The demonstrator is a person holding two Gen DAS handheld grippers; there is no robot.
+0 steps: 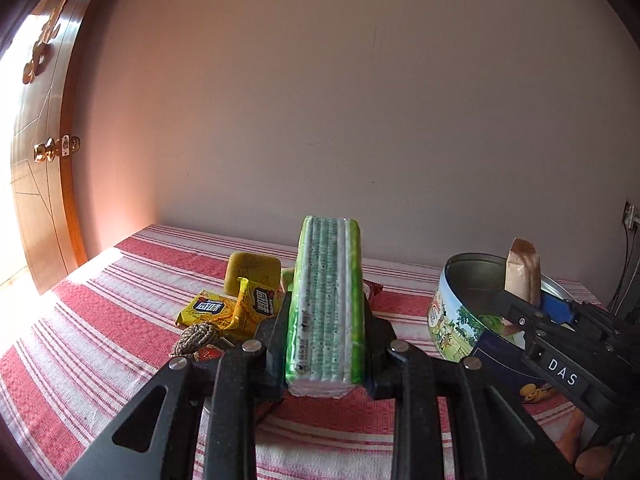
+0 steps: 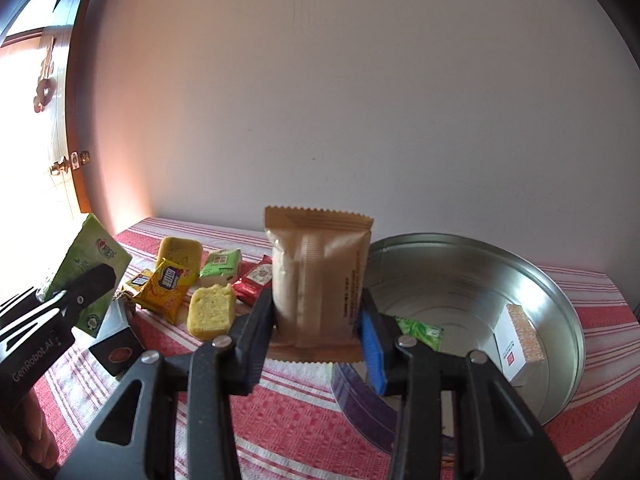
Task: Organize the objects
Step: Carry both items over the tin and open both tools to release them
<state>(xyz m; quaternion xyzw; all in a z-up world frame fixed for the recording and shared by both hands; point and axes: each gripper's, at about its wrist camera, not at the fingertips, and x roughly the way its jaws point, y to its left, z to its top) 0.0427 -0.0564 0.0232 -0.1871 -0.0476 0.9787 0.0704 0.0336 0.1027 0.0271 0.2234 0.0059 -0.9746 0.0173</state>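
The round tin (image 2: 560, 304) at the right of the right wrist frame stands open at the top; a white box (image 2: 516, 340) and a green packet (image 2: 424, 332) lie on its floor, the rest bare. Left of centre, a cluster of snack packets (image 2: 168, 284) and yellow sponges (image 2: 210, 312) crowds the striped tablecloth (image 2: 288, 412). The cloth at lower centre lies free. Behind everything the wall (image 2: 360, 120) closes the far side.

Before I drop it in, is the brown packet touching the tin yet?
Apart. The right wrist view shows the brown packet clamped in the right gripper, raised above the cloth left of the tin, clear of its rim.
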